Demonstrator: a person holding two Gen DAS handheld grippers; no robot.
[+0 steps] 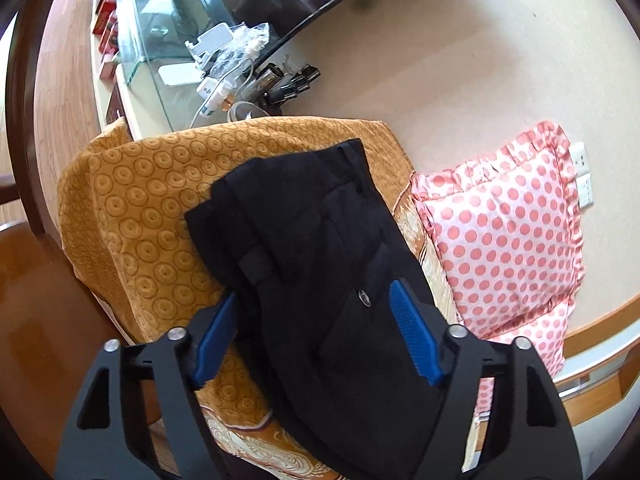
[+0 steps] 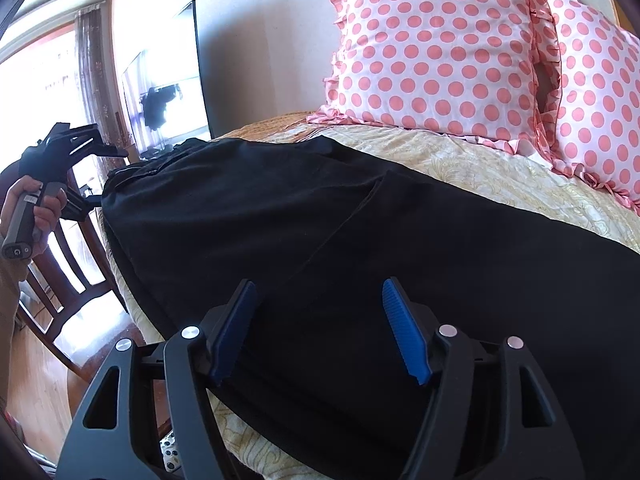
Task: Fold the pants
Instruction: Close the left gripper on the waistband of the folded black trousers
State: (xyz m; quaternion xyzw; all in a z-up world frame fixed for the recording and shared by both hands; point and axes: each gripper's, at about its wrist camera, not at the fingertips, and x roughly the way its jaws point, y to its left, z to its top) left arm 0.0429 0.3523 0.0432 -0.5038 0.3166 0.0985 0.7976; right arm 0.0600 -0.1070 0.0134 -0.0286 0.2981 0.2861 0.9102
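Black pants [image 1: 312, 248] lie on the bed, laid out lengthwise with the waistband at the far end in the left wrist view. My left gripper [image 1: 316, 300] is open, its blue pads wide apart above the pants near a small button [image 1: 364, 297]. In the right wrist view the pants [image 2: 320, 240] spread across the bed. My right gripper [image 2: 320, 296] is open, jaws wide, just above the black cloth. The left gripper [image 2: 94, 172] shows at the far left, held by a hand beside the pants' end, its jaws hard to read from here.
An orange patterned bedspread [image 1: 140, 200] covers the bed. Pink polka-dot pillows [image 1: 504, 232] [image 2: 436, 52] lie at the head. A glass-topped desk with cables and clips [image 1: 240, 72] stands beyond the bed. A wooden chair [image 2: 60, 280] stands at the bed's left side.
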